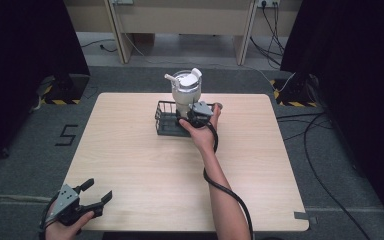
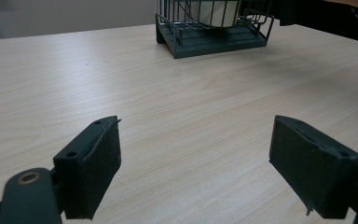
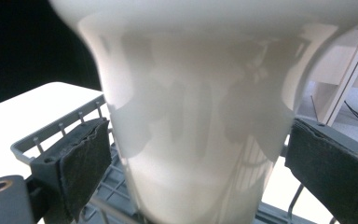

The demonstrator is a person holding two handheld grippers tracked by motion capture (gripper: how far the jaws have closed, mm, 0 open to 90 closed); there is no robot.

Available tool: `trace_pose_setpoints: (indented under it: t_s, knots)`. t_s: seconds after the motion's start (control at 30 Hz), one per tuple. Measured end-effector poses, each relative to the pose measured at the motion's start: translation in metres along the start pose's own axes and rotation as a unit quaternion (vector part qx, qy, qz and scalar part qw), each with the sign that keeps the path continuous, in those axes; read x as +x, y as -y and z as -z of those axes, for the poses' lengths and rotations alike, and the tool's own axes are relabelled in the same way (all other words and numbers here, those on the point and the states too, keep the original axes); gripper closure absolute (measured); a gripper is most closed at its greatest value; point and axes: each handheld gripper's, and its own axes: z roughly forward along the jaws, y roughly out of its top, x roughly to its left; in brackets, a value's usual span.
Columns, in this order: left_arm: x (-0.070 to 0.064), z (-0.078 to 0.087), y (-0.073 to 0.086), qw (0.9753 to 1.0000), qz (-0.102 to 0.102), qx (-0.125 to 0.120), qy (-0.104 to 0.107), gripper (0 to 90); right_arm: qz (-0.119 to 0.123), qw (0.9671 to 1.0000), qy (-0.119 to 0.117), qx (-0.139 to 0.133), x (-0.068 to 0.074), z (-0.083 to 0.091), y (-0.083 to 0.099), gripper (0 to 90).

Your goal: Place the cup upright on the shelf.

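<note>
A white tumbler (image 1: 186, 90) with a lid and straw stands upright in a dark wire basket (image 1: 166, 120) at the far middle of the table. My right gripper (image 1: 192, 112) reaches in from the near side, its jaws on either side of the tumbler's lower body. In the right gripper view the tumbler (image 3: 196, 93) sits between the pads (image 3: 86, 158) with a thin gap on each side, so this gripper (image 3: 198, 154) is open. My left gripper (image 1: 98, 190) hovers open at the table's near left corner, with nothing in it (image 2: 196, 140); the basket (image 2: 214, 39) lies far ahead.
The light wooden table (image 1: 130, 150) is bare around the basket. A cable (image 1: 230, 192) trails from the right gripper along the forearm. Desk legs and floor cables lie beyond the far edge.
</note>
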Motion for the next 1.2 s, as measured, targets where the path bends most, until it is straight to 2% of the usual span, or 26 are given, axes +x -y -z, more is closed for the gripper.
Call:
trace_pose_setpoints:
  t_s: [0.2,0.27,0.77,1.07,1.2]
  knots:
    - [0.000,0.000,0.000,1.0000,-0.001,-0.001,0.000,15.8,0.001,1.0000,-0.005,0.005,0.000,0.009,-0.001,8.2]
    - [0.000,0.000,0.000,1.0000,0.000,0.000,0.000,15.8,0.010,0.9999,-0.007,0.007,-0.002,0.014,-0.001,8.4]
    - [-0.001,0.000,0.000,1.0000,0.001,0.001,-0.001,15.7,0.008,0.9997,-0.021,0.006,-0.010,0.042,0.001,9.4]
    - [-0.001,-0.001,0.000,1.0000,0.001,0.001,-0.001,15.7,-0.007,0.9996,-0.026,0.009,-0.019,0.061,0.007,10.5]
    - [-0.001,-0.001,0.000,1.0000,0.001,0.002,-0.002,15.7,0.003,0.9996,-0.026,0.008,-0.023,0.074,0.008,10.7]
